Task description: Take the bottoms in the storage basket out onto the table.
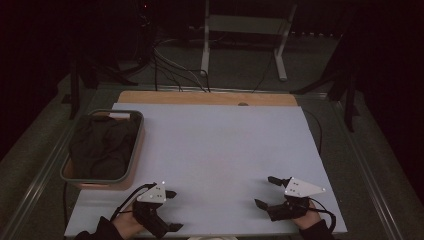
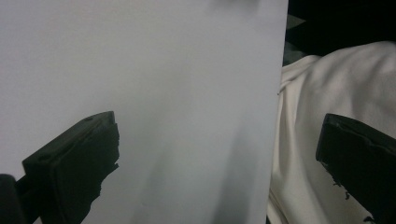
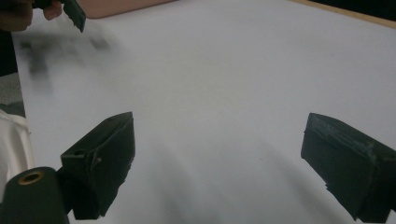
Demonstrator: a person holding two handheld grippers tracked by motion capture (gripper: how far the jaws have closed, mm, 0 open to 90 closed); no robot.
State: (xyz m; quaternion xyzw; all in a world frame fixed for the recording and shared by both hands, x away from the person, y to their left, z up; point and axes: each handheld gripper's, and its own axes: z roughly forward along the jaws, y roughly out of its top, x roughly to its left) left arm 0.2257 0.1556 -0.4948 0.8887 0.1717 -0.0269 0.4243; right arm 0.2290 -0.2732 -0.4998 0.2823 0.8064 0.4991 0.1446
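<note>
My left gripper rests near the front left of the white board, held by a hand, jaws wide apart with nothing between them. In the left gripper view my left gripper stands open over the board's front edge, with a white shirt beyond it. Toward the front right, my right gripper is open too and holds nothing. The right gripper view shows my right gripper above bare white board, and one jaw tip of the left gripper at the top left.
A grey bin holding dark cloth stands at the board's left edge. A wooden tabletop strip shows behind the board. Cables and a white stand lie on the floor beyond.
</note>
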